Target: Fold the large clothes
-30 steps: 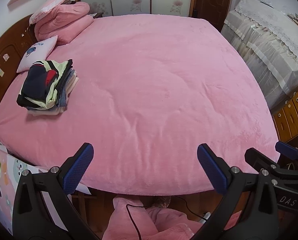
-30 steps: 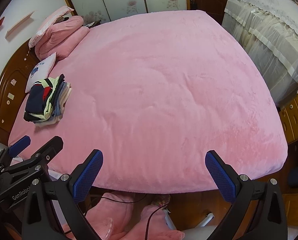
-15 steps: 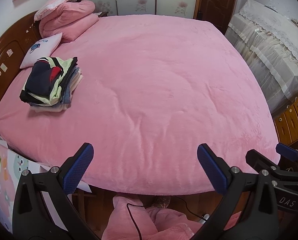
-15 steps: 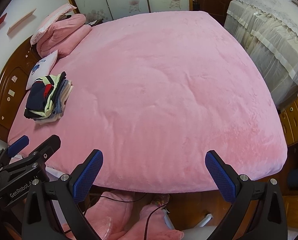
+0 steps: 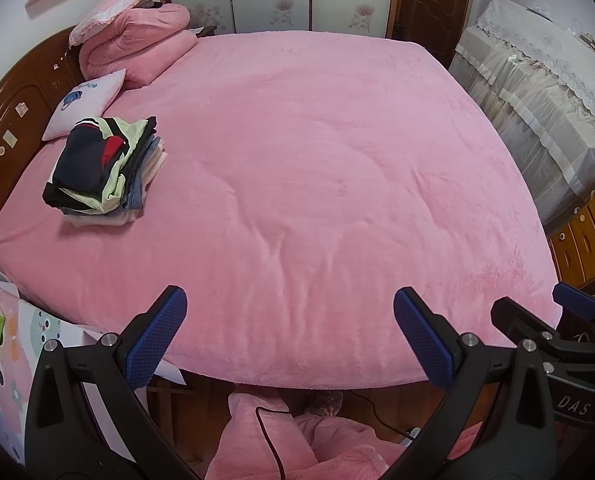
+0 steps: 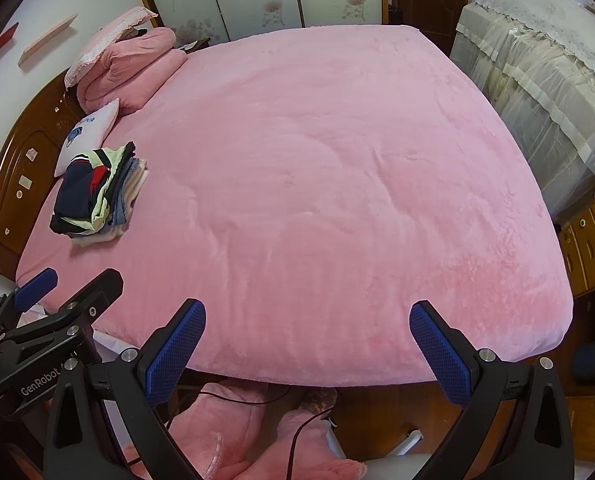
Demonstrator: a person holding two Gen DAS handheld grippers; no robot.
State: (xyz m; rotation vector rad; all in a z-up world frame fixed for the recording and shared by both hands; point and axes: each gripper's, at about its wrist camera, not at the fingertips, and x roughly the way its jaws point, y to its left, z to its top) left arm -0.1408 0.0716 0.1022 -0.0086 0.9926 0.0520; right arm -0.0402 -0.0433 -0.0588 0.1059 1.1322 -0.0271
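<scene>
The left tool (image 5: pixel 289 336) and the right tool (image 6: pixel 307 350) hang side by side off the near edge of the bed (image 5: pixel 317 160), each with its blue-padded jaws spread wide and holding nothing. The right tool (image 5: pixel 545 320) shows at the right margin of the left wrist view; the left tool (image 6: pixel 63 296) shows at the left margin of the right wrist view.

The stack of folded clothes (image 5: pixel 105 172) lies on the bed's left side, well apart from both tools and nearer its headboard (image 5: pixel 5 128) than its foot. In the right wrist view the stack (image 6: pixel 97 194) sits just beside a small white pillow (image 6: pixel 87 136). The stack is neatly layered: a dark navy garment with red and pale green patches on top, blue denim-like and cream layers beneath, edges roughly aligned.

Behind the pillow, against the bed's headboard corner, rests a rolled pink quilt (image 5: pixel 137 46). A pink plush cover spreads smooth over the bed, with faint creases toward its near edge.
</scene>
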